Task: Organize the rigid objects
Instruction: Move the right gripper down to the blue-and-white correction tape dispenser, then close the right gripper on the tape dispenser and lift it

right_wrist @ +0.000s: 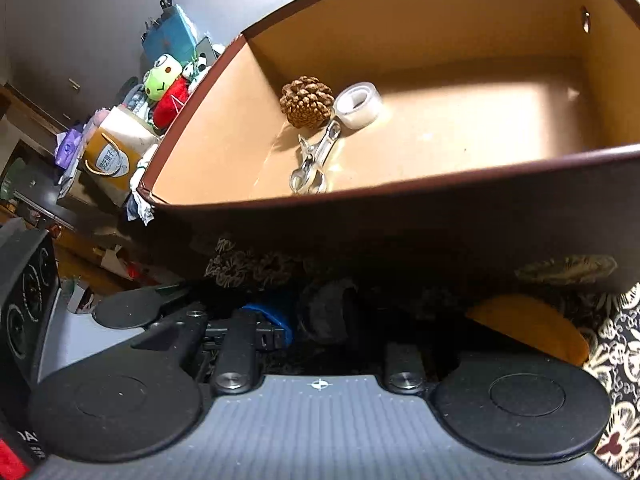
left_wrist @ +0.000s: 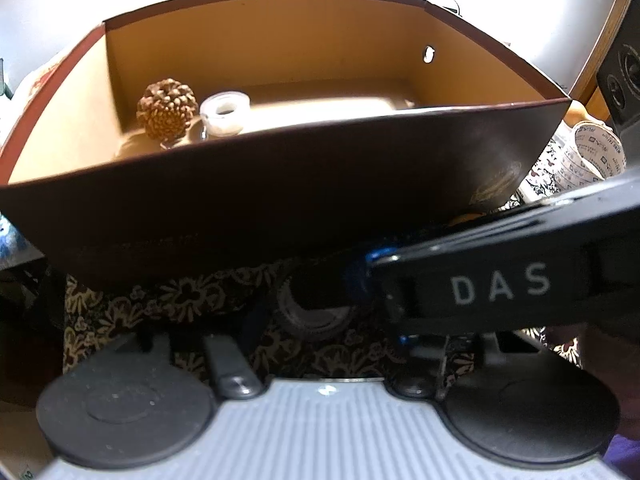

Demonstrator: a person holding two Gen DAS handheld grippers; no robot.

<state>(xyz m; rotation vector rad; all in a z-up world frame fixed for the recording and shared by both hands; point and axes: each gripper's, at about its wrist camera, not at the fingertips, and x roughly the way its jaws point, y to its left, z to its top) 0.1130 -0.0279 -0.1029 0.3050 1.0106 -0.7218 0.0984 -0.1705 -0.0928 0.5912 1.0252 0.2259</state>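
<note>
A brown cardboard box stands just ahead of both grippers on a floral cloth. Inside it lie a pinecone, a clear tape roll and a metal clip. My left gripper is low at the box's near wall, its fingers wide apart and its tips in shadow. A dark round ribbed object lies on the cloth between them. My right gripper is also low and open. It crosses the left wrist view as a black body marked DAS.
An orange object lies under the box's right corner. A printed paper cup stands to the right of the box. A frog plush, a paper bag and other clutter sit off to the left. A black speaker is far right.
</note>
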